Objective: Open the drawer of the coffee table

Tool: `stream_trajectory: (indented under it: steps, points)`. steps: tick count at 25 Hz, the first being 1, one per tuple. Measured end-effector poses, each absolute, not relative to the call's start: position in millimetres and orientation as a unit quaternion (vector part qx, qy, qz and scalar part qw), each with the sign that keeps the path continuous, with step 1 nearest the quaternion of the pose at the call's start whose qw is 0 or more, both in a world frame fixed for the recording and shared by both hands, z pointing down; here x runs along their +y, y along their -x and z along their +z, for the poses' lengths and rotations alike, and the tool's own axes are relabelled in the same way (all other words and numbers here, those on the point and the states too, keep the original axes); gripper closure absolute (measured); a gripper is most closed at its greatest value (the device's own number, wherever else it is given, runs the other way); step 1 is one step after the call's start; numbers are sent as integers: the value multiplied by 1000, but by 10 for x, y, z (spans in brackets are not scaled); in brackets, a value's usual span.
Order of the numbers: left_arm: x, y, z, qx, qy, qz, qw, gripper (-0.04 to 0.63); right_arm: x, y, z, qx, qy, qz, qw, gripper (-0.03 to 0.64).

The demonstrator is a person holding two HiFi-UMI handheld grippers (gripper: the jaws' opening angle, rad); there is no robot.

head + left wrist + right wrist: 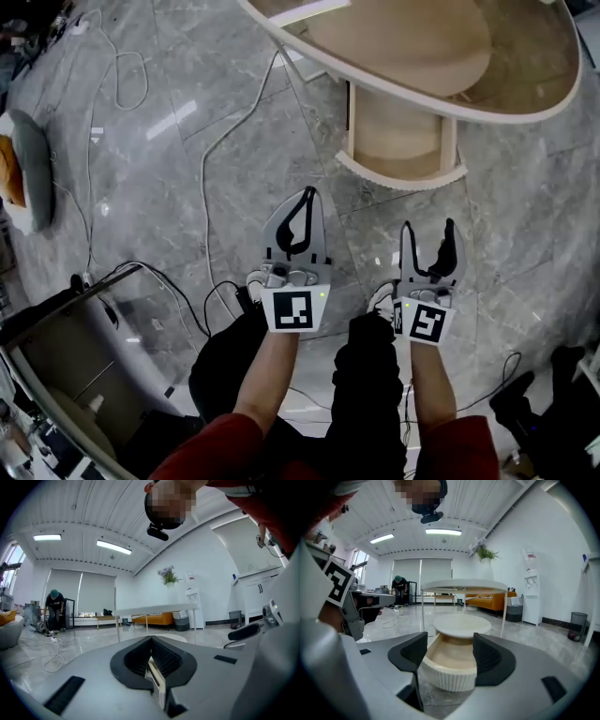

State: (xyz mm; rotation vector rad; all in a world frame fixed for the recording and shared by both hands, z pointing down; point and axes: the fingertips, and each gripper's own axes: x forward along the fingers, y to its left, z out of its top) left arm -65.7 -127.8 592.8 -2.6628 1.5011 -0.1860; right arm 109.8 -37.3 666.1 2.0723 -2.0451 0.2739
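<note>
Holds right gripper (428, 230) with jaws apart, clear of the pulled-out drawer (403, 178) at twelve o'clock, job seemingly done; holds left gripper (305, 199) pinched together, empty, spare.

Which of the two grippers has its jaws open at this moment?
The right gripper: its two jaws stand clearly apart and grip nothing. The left gripper has its jaws closed together, with nothing between them.
</note>
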Motion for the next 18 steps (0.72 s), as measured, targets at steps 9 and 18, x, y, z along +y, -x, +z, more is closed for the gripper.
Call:
stream_trajectory:
  steps: [9,18]
  points:
    - [-1401,976,3588,503,859,-84,43,581,-737,-1150,4066,-695,-711,65,80,328]
    - [-1201,1238,1409,501,860,-93,-22,581,-629,-1050,1663,-698,-710,64,71,328]
